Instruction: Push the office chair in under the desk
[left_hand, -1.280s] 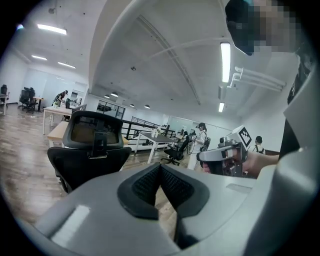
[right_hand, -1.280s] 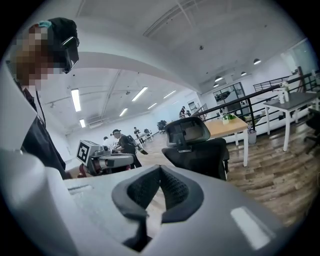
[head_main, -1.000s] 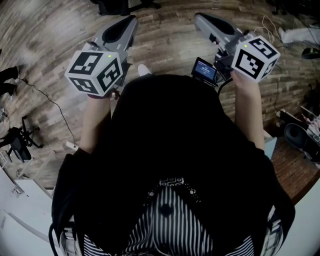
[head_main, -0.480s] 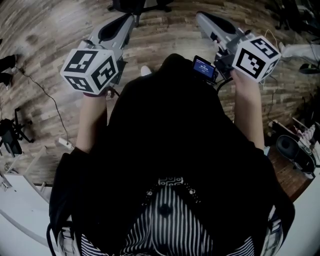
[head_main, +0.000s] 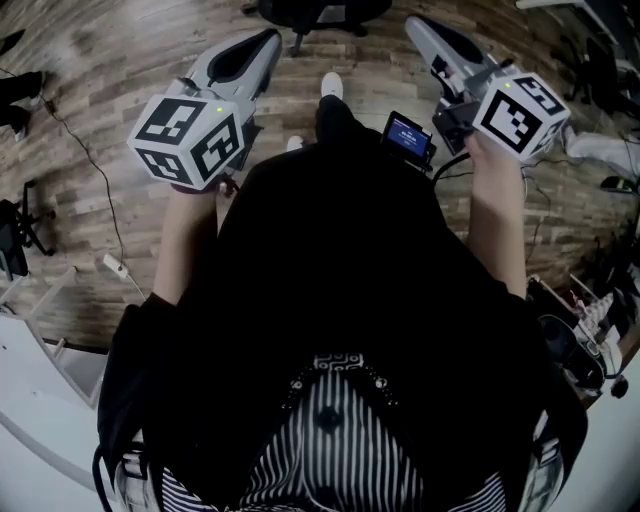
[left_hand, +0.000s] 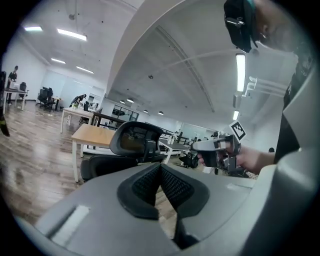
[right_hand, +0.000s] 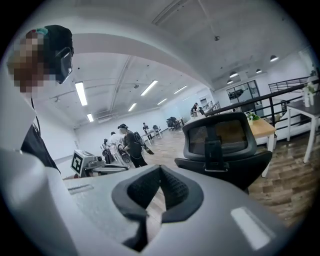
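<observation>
- While both tools are held out in front of the person, the left gripper and the right gripper point forward and slightly down, side by side and well apart.
- Left gripper: jaws pressed together, pads meeting, nothing between them.
- Right gripper: jaws likewise pressed together and empty.
- Probable reason: the task calls for a push, not a grasp, so closed jaws give a blunt, solid tip with nothing to snag in the mesh.
- The office chair stands on the wooden floor ahead of both tips, its backrest turned toward them. Neither gripper touches it.
- The desk, with a pale wooden top, stands just beyond the chair. The seat appears to be clear of it, though how far cannot be told.
- Judged stage: approach; the push has not begun.
- Next move, as judged: set one tip on each side of the backrest so the castors roll straight and the chair does not swivel.
- Risk: one-sided contact would probably turn the seat instead of moving it.
</observation>
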